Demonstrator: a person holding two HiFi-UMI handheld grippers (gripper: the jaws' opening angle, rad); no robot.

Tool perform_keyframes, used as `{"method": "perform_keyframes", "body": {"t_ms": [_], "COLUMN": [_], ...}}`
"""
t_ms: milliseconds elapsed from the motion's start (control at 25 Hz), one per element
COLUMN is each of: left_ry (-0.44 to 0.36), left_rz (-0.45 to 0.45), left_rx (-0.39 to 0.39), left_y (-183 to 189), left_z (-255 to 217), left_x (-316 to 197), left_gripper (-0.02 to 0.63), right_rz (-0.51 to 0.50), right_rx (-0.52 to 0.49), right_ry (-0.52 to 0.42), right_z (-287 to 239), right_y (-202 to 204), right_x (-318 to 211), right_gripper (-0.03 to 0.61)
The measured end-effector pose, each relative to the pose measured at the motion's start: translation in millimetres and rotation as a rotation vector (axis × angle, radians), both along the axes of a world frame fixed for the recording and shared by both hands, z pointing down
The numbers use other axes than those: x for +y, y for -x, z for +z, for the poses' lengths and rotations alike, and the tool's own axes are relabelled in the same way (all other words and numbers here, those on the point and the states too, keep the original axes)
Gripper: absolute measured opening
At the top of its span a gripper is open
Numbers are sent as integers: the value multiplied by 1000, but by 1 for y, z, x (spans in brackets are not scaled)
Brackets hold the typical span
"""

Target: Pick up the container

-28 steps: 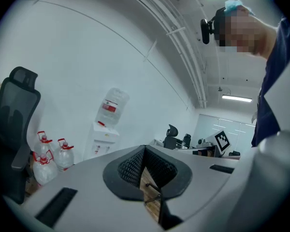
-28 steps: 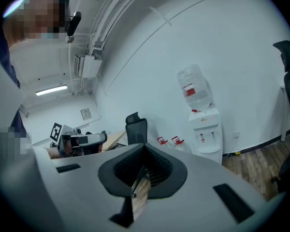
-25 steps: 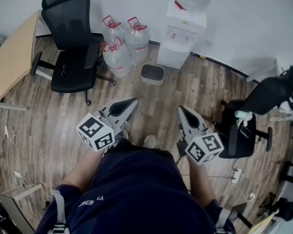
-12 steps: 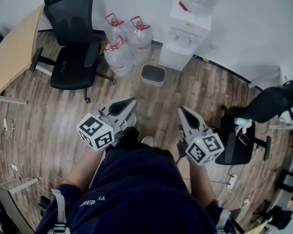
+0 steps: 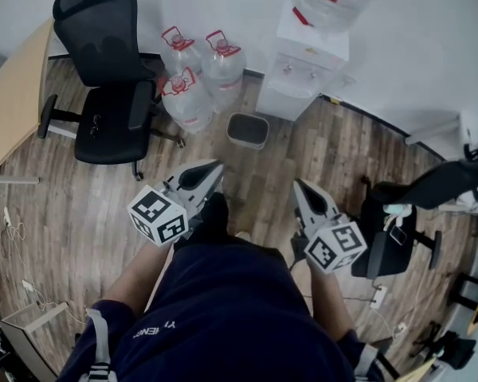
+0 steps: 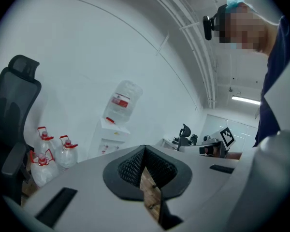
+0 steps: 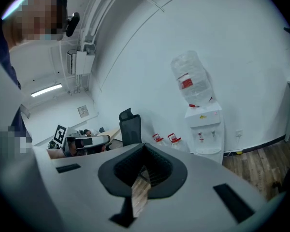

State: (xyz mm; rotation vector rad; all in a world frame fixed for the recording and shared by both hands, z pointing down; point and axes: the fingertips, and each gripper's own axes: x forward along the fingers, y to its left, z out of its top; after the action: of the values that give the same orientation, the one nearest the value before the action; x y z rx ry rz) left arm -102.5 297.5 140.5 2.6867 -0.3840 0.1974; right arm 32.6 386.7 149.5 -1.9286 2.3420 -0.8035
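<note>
A small grey bin (image 5: 248,130) stands on the wood floor in front of me, beside three clear water jugs (image 5: 193,78) with red caps. The same jugs (image 6: 48,153) show small in the left gripper view, and the jugs (image 7: 164,140) also appear in the right gripper view. My left gripper (image 5: 217,165) and right gripper (image 5: 297,183) are held side by side at waist height, pointing toward the bin and well short of it. Both are shut with nothing between the jaws, as the left gripper (image 6: 145,151) and right gripper (image 7: 144,149) views show.
A white water dispenser (image 5: 307,58) with a bottle on top stands against the wall behind the bin. A black office chair (image 5: 103,94) and a wooden desk (image 5: 8,102) are at the left. Another black chair (image 5: 414,205) and floor cables are at the right.
The person has taken a step, a dark shoe now forward between the grippers. The chair and jugs have slid left in the view. Both grippers stay shut and level.
</note>
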Motion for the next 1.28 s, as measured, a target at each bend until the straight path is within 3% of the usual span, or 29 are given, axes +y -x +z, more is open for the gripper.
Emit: {"method": "perform_keyframes", "body": {"t_ms": [720,1280], "left_ry": [73,183], "left_rz": [77,36], "left_rx": [-117,-195], "left_y": [-29,-56], "left_z": [63,133], "left_x": [-263,-332], "left_gripper": [25,25], "right_rz": [92,11], "right_rx": [27,82], "right_ry": [173,292], "right_z": [47,101], "right_y": [-47,-84], "right_x": [-248,-338], "right_gripper": [15,15]}}
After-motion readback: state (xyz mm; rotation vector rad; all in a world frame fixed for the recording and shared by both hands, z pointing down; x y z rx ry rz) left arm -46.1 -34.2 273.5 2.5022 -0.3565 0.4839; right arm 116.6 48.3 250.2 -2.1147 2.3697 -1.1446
